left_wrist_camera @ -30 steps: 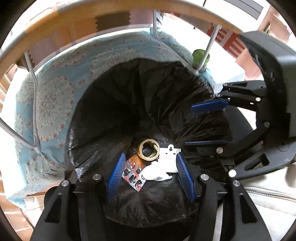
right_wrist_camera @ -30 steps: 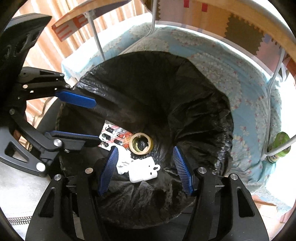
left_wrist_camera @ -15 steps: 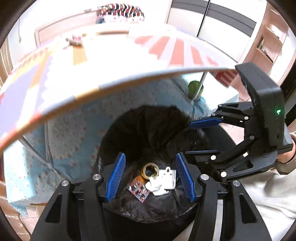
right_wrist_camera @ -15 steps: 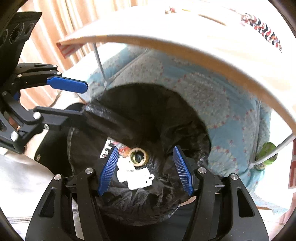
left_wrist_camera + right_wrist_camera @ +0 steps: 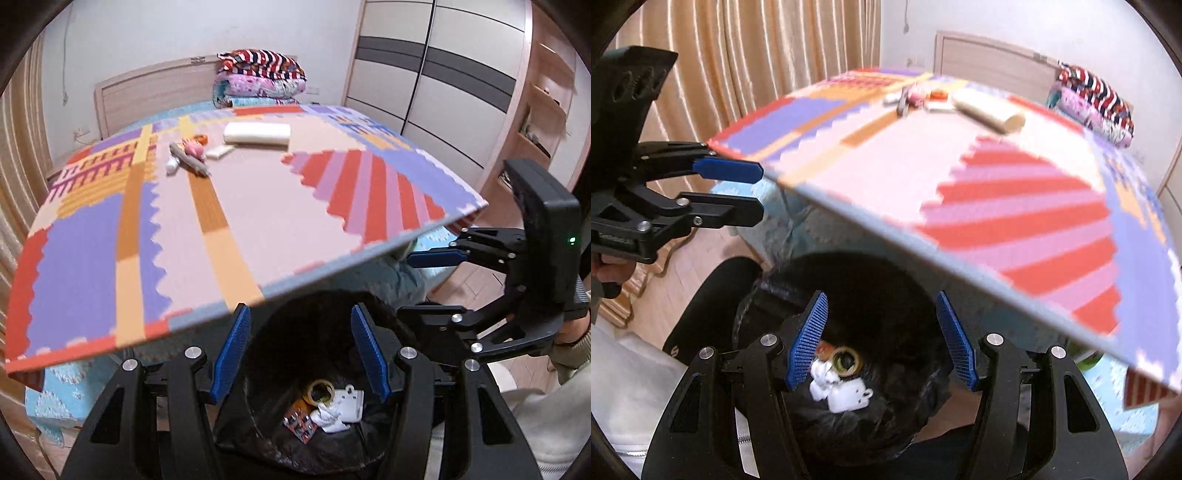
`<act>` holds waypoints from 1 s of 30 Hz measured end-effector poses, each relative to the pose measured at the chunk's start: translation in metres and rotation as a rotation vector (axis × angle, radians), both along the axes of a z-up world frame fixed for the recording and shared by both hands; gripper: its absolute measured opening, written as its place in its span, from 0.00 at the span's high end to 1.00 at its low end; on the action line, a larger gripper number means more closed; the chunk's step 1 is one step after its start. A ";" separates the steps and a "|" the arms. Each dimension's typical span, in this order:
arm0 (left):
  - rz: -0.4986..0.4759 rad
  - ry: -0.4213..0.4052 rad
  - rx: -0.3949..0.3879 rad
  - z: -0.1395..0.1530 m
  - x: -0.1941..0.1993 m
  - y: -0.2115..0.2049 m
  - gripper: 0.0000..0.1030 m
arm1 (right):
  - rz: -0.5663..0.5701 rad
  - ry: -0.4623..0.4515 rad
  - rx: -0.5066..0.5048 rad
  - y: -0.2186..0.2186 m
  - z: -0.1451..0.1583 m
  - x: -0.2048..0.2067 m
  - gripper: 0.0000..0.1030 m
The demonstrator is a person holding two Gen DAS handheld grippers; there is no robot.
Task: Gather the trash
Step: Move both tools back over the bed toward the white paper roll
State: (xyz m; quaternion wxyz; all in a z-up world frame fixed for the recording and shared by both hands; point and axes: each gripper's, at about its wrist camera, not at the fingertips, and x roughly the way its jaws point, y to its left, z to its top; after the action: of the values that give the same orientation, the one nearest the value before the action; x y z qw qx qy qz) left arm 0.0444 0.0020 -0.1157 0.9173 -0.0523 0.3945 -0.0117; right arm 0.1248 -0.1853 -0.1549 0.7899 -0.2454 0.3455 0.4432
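A black trash bag (image 5: pixel 295 435) sits open below both grippers and also shows in the right wrist view (image 5: pixel 886 295). Inside lie a tape ring (image 5: pixel 320 390), a white plastic piece (image 5: pixel 349 402), crumpled white paper (image 5: pixel 327 417) and a red wrapper (image 5: pixel 300 424). My left gripper (image 5: pixel 301 354) is open and empty above the bag. My right gripper (image 5: pixel 881 341) is open and empty above the bag. On the far part of the colourful mat (image 5: pixel 258 221) lie a grey object (image 5: pixel 190 160), a pink item (image 5: pixel 195 148), a small white tube (image 5: pixel 171 166) and a white roll (image 5: pixel 256 133).
The mat-covered table edge (image 5: pixel 332 266) overhangs the bag. Folded blankets (image 5: pixel 258 77) lie on a bed behind. A wardrobe (image 5: pixel 443 74) stands at right, curtains (image 5: pixel 738 74) at left. A green bottle (image 5: pixel 1086 356) stands under the table. My right gripper shows in the left wrist view (image 5: pixel 436 288).
Both grippers have risen from inside the bag mouth to above table height, so the table top and its objects came into view. The trash in the bag has not moved.
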 end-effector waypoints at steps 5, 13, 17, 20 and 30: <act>0.036 -0.021 0.029 0.011 0.007 0.008 0.47 | 0.005 -0.048 0.039 0.003 0.025 0.009 0.41; 0.110 -0.039 0.092 0.026 0.028 0.028 0.47 | -0.027 -0.078 0.088 0.012 0.053 0.032 0.41; 0.143 -0.050 0.094 0.031 0.043 0.041 0.47 | -0.041 -0.099 0.089 0.022 0.061 0.046 0.41; 0.159 -0.059 0.092 0.036 0.055 0.051 0.47 | -0.045 -0.114 0.100 0.029 0.069 0.058 0.41; 0.210 -0.061 0.069 0.037 0.090 0.080 0.47 | -0.048 -0.106 0.135 0.056 0.082 0.119 0.41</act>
State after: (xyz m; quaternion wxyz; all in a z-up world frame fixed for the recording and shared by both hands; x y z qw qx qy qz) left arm 0.1342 0.0822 -0.0787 0.9264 -0.0616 0.3587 0.0964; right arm 0.2440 -0.1289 -0.0727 0.8321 -0.2064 0.2784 0.4329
